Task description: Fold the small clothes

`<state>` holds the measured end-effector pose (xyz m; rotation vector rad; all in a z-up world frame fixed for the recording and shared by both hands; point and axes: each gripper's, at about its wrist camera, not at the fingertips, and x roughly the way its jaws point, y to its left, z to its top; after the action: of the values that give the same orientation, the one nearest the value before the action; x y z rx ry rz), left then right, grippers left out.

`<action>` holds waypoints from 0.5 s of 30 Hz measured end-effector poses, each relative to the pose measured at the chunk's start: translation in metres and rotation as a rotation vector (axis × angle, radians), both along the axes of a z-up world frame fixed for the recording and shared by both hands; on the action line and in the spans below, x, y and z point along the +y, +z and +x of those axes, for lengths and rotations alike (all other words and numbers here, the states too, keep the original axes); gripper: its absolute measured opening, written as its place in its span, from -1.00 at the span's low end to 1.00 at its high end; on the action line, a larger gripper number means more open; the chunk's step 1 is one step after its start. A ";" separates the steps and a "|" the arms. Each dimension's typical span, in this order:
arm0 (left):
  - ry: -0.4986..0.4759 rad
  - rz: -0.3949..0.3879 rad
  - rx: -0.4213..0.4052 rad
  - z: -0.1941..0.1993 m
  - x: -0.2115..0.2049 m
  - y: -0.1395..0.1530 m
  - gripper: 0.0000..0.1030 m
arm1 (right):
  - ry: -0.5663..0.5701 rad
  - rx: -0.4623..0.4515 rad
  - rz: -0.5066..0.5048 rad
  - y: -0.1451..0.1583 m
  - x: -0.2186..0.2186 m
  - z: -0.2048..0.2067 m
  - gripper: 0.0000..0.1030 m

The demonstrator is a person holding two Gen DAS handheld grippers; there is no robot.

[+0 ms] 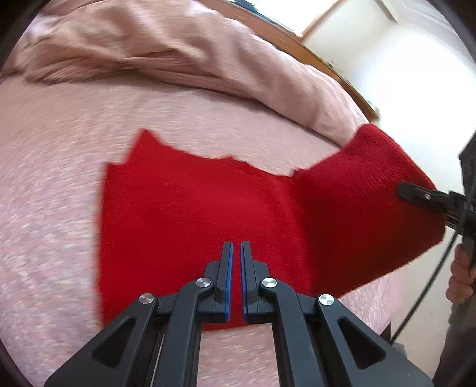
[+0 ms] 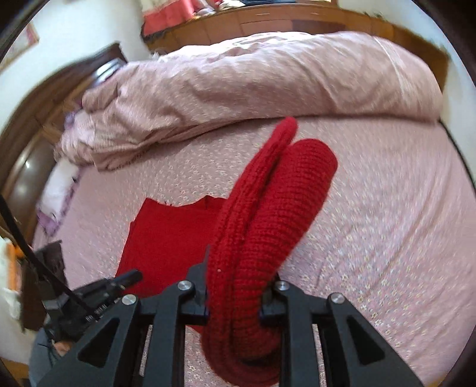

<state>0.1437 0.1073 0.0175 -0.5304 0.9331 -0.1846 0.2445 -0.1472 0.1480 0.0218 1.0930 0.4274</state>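
left wrist view shows the red knit garment (image 1: 190, 208) lying mostly flat on the pink bedsheet (image 1: 53, 184), near the bed's front edge, while its right-hand portion is lifted clear of the sheet. the right gripper (image 2: 235, 297) is clamped on that raised part: in the right wrist view a thick double layer of knit bulges between the jaws and arcs up and forward, so the jaws stand only as far apart as the bunched fabric forces them. the left gripper (image 1: 236, 262) hangs above the flat part of the garment with its blue-padded fingers (image 1: 228, 268) nearly together, a narrow gap left, holding nothing. beyond the garment a rumpled pink duvet (image 2: 267, 77) is heaped across the back of the bed, and a wooden bed frame (image 2: 297, 23) runs behind it. the step looks like carrying the lifted side over to make a fold. the risk is that, with nothing pinning the flat part, the pull drags the whole garment sideways or wrinkles it; the thick bunch could also slip out of the jaws mid-carry and land crooked.
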 end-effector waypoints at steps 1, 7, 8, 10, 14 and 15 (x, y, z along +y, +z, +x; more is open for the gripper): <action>0.018 -0.007 0.007 -0.004 0.012 -0.001 -1.00 | 0.014 -0.006 -0.034 0.005 0.018 -0.001 -0.60; 0.083 0.004 0.000 -0.034 0.061 0.001 -1.00 | 0.048 -0.020 -0.169 0.011 0.092 -0.007 -0.60; 0.090 0.014 -0.003 -0.039 0.066 0.002 -1.00 | 0.054 -0.029 -0.196 0.012 0.105 -0.008 -0.61; 0.098 0.021 -0.001 -0.043 0.074 0.000 -1.00 | 0.061 -0.049 -0.233 0.010 0.130 -0.013 -0.61; 0.118 0.021 0.009 -0.054 0.092 -0.005 -1.00 | 0.059 -0.038 -0.211 -0.007 0.181 -0.024 -0.61; 0.124 0.022 0.013 -0.055 0.096 -0.007 -1.00 | 0.056 -0.039 -0.203 -0.015 0.194 -0.027 -0.62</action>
<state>0.0883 0.2031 0.0104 -0.5680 0.9112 -0.0596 0.2171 0.0468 0.1334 -0.1955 1.0961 0.3641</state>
